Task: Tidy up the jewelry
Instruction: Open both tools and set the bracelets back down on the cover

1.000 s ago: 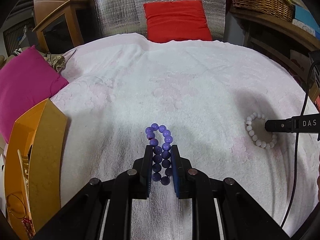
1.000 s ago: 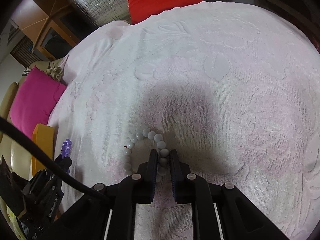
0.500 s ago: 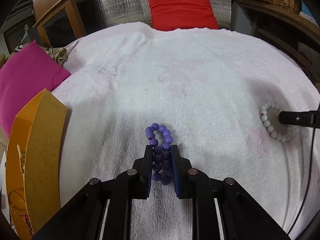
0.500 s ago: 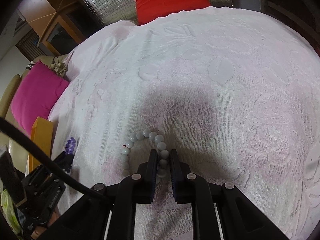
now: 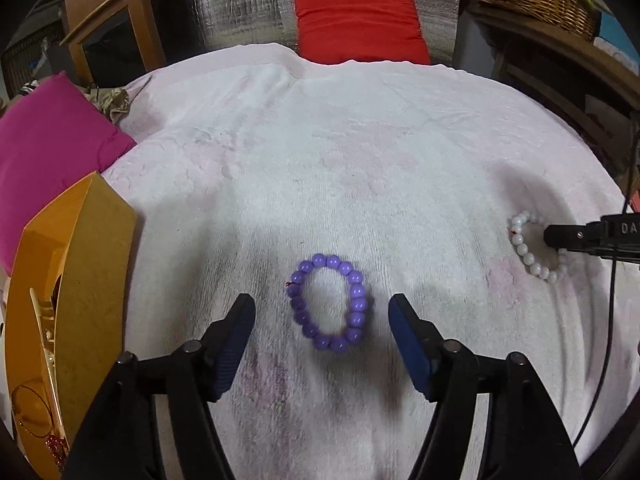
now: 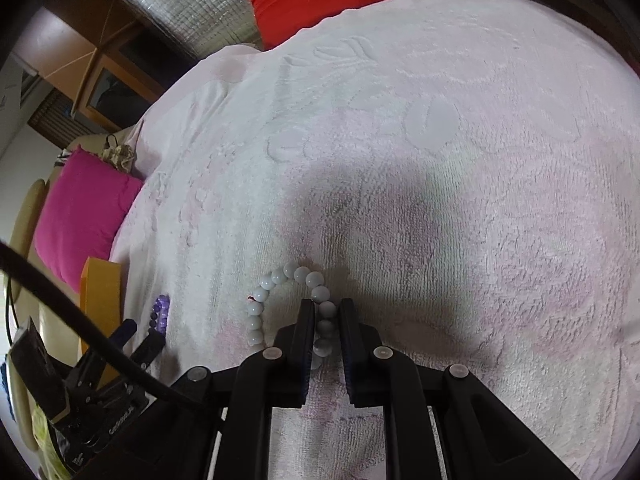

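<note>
An orange jewelry box (image 5: 76,280) sits at your nine o'clock on the white towel (image 5: 360,140), a magenta cushion (image 5: 48,152) beyond it. Your left gripper (image 5: 322,312) is opening, its jaws clear of the purple bead bracelet (image 5: 329,302) lying between them. Your right gripper (image 6: 326,312) pinches the white bead bracelet (image 6: 296,304) at three o'clock.

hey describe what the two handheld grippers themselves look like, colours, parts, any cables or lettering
Both the left gripper and the right gripper are black linkage frames with silver rivets at the joints. Each ends in two flat fingers with ribbed dark blue pads. A black cable runs across. White lettering marks the right gripper's side, cut off at the frame edge.
</note>
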`<state>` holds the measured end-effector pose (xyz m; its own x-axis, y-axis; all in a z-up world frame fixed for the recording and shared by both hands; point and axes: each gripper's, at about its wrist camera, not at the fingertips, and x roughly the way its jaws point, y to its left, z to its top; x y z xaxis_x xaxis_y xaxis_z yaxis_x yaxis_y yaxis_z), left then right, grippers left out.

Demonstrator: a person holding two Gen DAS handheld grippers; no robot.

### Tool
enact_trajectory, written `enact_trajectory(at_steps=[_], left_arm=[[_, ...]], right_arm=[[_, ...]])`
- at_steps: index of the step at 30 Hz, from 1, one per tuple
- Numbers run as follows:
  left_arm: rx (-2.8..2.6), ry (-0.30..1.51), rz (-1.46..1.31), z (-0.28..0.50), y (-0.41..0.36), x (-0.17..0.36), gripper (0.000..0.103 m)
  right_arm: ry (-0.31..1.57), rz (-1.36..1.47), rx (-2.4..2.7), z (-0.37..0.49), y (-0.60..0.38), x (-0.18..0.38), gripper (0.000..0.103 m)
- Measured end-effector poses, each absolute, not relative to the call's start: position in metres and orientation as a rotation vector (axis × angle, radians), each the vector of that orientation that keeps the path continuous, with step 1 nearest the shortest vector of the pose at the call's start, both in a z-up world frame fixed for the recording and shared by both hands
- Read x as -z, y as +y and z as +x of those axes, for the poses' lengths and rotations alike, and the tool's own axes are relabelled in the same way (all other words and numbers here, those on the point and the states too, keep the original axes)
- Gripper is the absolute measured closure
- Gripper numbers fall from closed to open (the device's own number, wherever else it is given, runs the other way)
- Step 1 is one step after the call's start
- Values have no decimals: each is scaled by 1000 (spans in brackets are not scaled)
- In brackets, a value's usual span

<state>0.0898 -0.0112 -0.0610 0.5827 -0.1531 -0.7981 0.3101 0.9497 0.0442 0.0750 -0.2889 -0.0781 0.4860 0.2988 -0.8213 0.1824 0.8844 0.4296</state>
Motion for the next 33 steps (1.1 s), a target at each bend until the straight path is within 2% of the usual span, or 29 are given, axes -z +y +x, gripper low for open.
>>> enact_trajectory(at_steps=[4, 20, 27, 33], left_arm=[[300, 929, 202, 88, -4, 63, 26], [322, 1021, 181, 94, 2, 68, 26], [308, 1022, 162, 95, 8, 66, 26], [276, 985, 174, 97, 15, 62, 26]], right_arm=[[1078, 528, -67, 75, -289, 78, 86], [1073, 597, -82, 58, -287, 70, 54], [1060, 537, -66, 59, -268, 66, 54], [956, 474, -108, 59, -257, 49, 54]])
